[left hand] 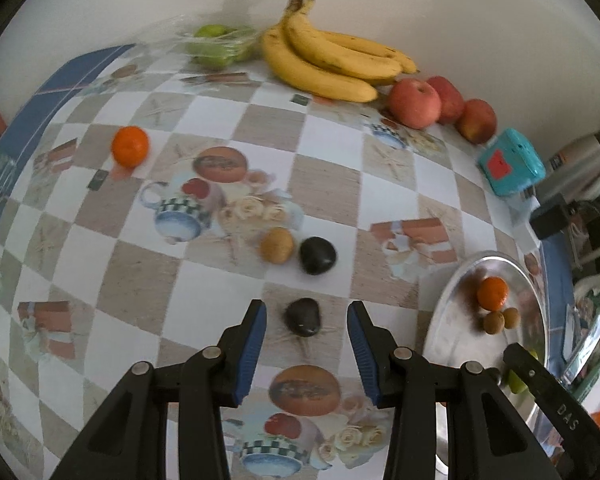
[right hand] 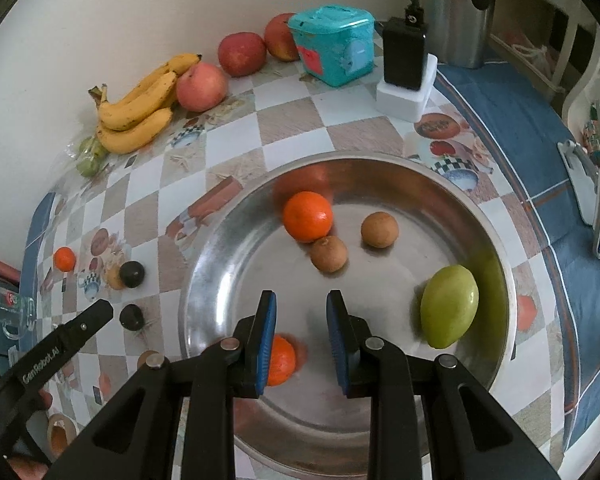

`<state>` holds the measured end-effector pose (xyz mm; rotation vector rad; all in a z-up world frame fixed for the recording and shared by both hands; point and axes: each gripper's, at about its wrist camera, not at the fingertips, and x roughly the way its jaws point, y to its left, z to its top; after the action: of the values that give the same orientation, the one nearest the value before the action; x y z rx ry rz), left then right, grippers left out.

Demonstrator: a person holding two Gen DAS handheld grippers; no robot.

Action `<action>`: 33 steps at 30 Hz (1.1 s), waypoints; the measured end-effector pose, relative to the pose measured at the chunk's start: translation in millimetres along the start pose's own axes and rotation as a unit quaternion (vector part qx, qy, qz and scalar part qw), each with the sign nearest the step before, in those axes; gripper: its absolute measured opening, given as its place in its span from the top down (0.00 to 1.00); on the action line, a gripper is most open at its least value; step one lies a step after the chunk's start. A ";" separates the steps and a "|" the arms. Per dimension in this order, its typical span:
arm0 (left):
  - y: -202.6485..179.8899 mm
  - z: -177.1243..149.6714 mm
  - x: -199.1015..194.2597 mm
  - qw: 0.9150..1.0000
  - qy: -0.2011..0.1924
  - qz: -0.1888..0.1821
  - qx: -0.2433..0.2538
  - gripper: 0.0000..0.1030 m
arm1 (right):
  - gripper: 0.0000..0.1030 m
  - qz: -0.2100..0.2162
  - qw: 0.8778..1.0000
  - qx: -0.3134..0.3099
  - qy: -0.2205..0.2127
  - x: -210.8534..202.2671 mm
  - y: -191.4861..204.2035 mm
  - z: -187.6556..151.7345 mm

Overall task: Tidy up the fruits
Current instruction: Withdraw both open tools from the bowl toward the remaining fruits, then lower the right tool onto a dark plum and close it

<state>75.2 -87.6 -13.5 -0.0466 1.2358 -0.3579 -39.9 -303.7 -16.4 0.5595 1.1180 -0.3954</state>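
Fruit is spread over a checked tablecloth and a steel tray. The left gripper is held low over the cloth with its jaws wide apart and nothing gripped; a dark fruit lies on the cloth between the fingers, touched by neither. Beyond it a second dark fruit lies just beside a brown fruit, and an orange lies well apart to the left. The right gripper is held over the tray, jaws open and empty. In the tray are seen two oranges, two brown fruits and a green fruit. Bananas and apples are lined along the wall.
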 end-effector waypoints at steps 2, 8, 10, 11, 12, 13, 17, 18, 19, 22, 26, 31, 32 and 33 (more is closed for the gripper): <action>5.3 0.8 -1.3 1.000 0.001 0.002 -0.009 0.55 | 0.74 0.001 1.000 -0.002 0.000 -0.6 1.3 -0.8; 14.3 2.7 -4.1 1.000 -0.001 0.008 -0.021 0.55 | 0.74 0.002 1.000 -0.001 0.004 -0.3 2.5 -2.2; 15.2 2.8 -3.7 1.000 0.000 0.011 -0.023 0.51 | 0.74 0.001 1.000 0.000 0.004 -0.2 2.5 -2.3; 15.5 2.8 -3.5 1.000 0.000 0.013 -0.022 0.48 | 0.74 0.000 1.000 0.001 0.005 0.1 2.5 -2.2; 15.6 2.6 -3.1 1.000 0.001 0.015 -0.022 0.44 | 0.74 0.000 1.000 0.001 0.005 0.7 2.7 -2.0; 15.9 2.4 -3.1 1.000 0.001 0.015 -0.021 0.44 | 0.74 0.000 1.000 0.001 0.006 1.1 3.1 -2.1; 15.6 2.2 -2.5 1.000 0.002 0.018 -0.021 0.43 | 0.74 -0.001 1.000 0.000 0.008 2.0 4.1 -2.9; 15.8 2.2 -2.3 1.000 0.003 0.020 -0.022 0.35 | 0.74 -0.002 1.000 0.000 0.008 2.3 4.4 -2.9; 16.4 2.0 -1.7 0.999 0.004 0.022 -0.023 0.22 | 0.74 -0.004 1.000 -0.001 0.008 2.7 4.7 -2.9; 18.9 0.7 1.3 0.999 0.006 0.039 -0.028 0.00 | 0.32 -0.019 1.000 0.002 0.008 6.4 4.5 -3.0; 23.0 -2.6 9.2 0.998 0.020 0.056 -0.035 0.00 | 0.20 -0.028 1.000 0.006 0.003 7.0 1.2 -3.2; 25.2 -3.4 10.8 0.997 0.021 0.061 -0.041 0.00 | 0.20 -0.033 0.999 0.013 0.000 6.5 -3.8 -2.9; 25.4 -3.3 10.8 0.997 0.020 0.062 -0.041 0.00 | 0.20 -0.033 0.999 0.014 -0.001 6.5 -4.3 -2.8; 25.8 -3.4 10.9 0.997 0.020 0.063 -0.042 0.00 | 0.20 -0.034 0.999 0.014 -0.002 6.5 -4.3 -2.8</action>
<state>81.4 -65.9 -30.4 -0.0332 1.2859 -0.1974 -41.8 -305.6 -24.3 0.5473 1.1315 -0.4715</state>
